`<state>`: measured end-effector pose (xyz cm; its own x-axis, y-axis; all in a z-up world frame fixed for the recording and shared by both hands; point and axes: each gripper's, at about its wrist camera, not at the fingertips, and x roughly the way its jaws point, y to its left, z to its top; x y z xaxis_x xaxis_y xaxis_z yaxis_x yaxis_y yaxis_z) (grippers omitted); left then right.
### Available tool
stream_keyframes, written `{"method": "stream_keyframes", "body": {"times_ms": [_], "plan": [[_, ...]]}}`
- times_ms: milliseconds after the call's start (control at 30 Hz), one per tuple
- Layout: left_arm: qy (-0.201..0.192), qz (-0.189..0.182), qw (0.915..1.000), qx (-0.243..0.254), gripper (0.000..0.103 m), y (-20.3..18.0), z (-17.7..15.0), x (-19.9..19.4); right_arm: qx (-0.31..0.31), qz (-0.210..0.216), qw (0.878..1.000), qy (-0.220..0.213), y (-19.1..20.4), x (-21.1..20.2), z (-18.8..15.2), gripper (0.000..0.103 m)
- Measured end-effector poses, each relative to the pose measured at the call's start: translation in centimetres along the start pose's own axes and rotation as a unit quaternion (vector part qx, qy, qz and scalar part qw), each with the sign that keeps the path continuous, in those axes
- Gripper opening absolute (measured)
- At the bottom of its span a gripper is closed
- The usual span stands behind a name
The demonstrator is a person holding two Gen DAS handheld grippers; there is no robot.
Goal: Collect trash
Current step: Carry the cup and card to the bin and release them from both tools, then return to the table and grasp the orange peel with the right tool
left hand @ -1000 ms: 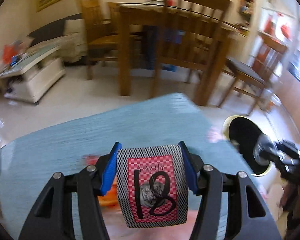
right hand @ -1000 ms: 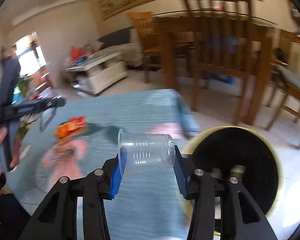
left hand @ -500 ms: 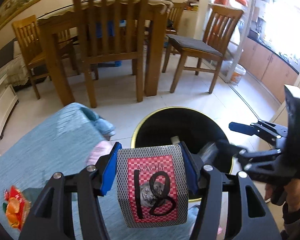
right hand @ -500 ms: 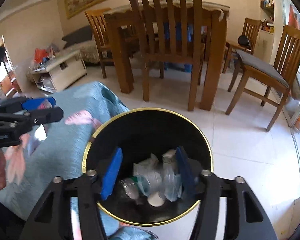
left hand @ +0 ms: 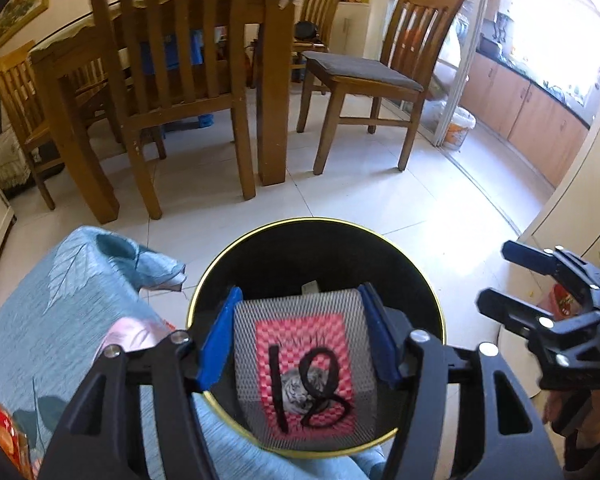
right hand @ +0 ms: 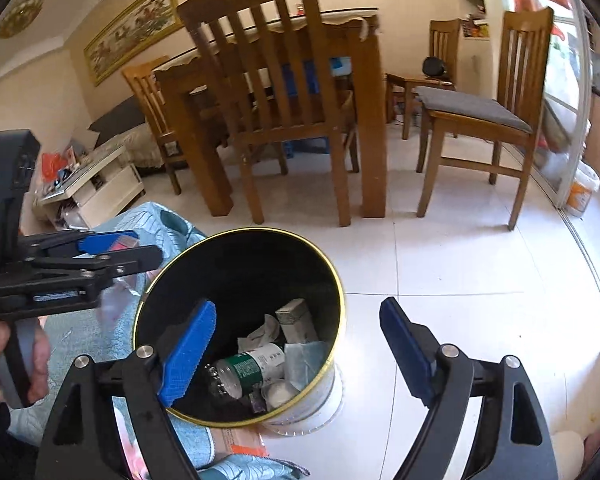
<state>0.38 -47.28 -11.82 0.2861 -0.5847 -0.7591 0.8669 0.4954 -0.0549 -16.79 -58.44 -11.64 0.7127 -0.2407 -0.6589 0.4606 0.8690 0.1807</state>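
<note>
A black bin with a gold rim (left hand: 284, 222) (right hand: 260, 230) stands on the floor beside the teal-clothed table (left hand: 60, 320). My left gripper (left hand: 300, 292) (right hand: 120, 248) hangs over the bin and its jaws are opening. Between the blue pads is a grey mesh-patterned box (left hand: 304, 364) with a red panel and a handwritten "18". The box is blurred while the fingers are sharp, so it looks loose. My right gripper (right hand: 296, 352) (left hand: 496, 276) is over the bin's right side, still opening wide, with nothing between its pads. The bin holds a green-label bottle (right hand: 252, 368), tissue and a carton.
An orange snack wrapper (left hand: 8, 436) lies on the cloth at far left. Behind the bin stand a wooden dining table and chair (left hand: 172, 80) and a cushioned chair (left hand: 364, 68). A white bucket (left hand: 458, 128) sits by the glass door. A hand (right hand: 20, 364) grips the left tool.
Both grippers swung from the table to above the bin. The clear cup left the right gripper, whose jaws spread wide. The box in the left gripper went from sharp to blurred.
</note>
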Motion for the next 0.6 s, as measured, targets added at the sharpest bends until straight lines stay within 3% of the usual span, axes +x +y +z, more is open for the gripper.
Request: {"method": "stream_keyframes", "body": {"times_ms": [133,267,400,533,600], "plan": [[-0.003,0.009,0.9999,0.002,0.081,-0.4,0.0,0.2,0.009,-0.001,1.0,-0.006,-0.4,-0.6,0.1,0.084],[-0.015,0.015,0.9997,-0.009,0.083,0.6,-0.3,-1.5,0.008,0.006,1.0,-0.017,0.5,-1.0,0.7,0.084],[-0.031,0.025,0.999,-0.02,0.084,2.5,-1.2,-4.5,0.002,0.023,0.999,-0.027,2.7,-1.3,1.6,0.084],[-0.047,0.044,0.9976,-0.023,0.093,4.7,-3.4,-8.5,-0.013,0.046,0.998,-0.032,6.1,-1.8,2.0,0.084],[-0.049,0.07,0.9963,-0.015,0.093,6.0,-5.3,-10.8,-0.02,0.063,0.997,-0.03,8.2,-1.9,1.9,0.084]]}}
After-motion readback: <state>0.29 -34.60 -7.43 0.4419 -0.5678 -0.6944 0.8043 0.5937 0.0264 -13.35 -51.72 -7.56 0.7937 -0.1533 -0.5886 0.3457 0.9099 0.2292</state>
